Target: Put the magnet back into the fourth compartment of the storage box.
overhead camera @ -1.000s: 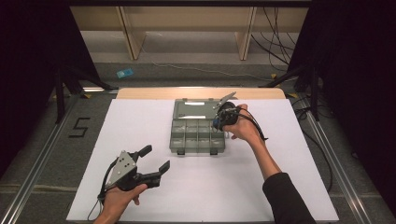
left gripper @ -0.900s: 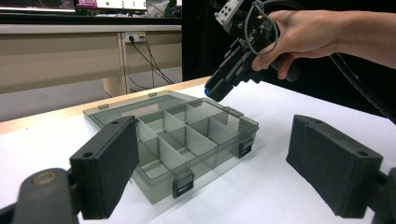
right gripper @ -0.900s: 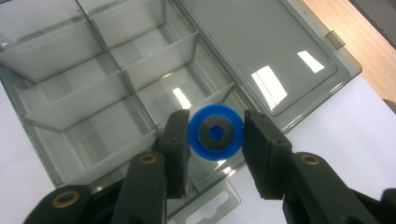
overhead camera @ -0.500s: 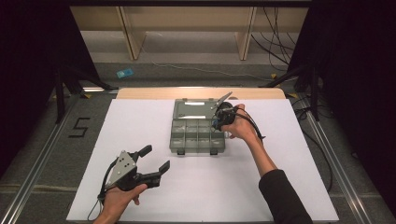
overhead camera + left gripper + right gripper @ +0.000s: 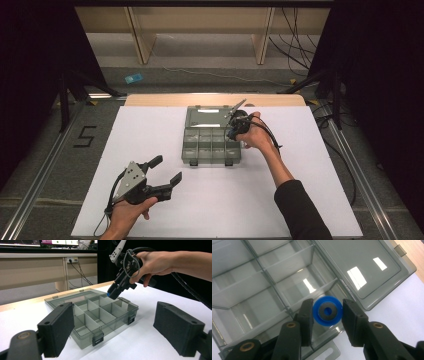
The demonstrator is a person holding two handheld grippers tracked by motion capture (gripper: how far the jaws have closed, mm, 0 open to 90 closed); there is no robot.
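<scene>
my right claw (image 5: 235,127) has crept a little toward nine o'clock in the high view over the last second, so it now hangs above the box (image 5: 210,142) at its three o'clock edge instead of just outside it. the blue ring (image 5: 327,311), a flat disc with a dark washer-like centre and a hole through it, sits between my two jaws in the right gripper view. the pads are at its rim on both sides, so i read the claw as closed on it, though the grip looks light. in the left gripper view the ring (image 5: 109,293) peeks out as a blue spot at the tip of that claw (image 5: 113,291), held above the box (image 5: 97,315) and not touching it.

the box is clear grey plastic, its lid (image 5: 359,267) laid flat open toward twelve o'clock, its compartments bare as far as i can see. below the ring is the compartment at the corner near the hinge, with a divider (image 5: 312,297) running close under it.

my left claw (image 5: 160,175) rests low at seven o'clock on the white desk (image 5: 300,200), well apart from the box, jaws spread wide and holding nothing.

i judge the small shift as lining up for a drop: the ring is over a cell, and the risk is landing on a divider.
</scene>
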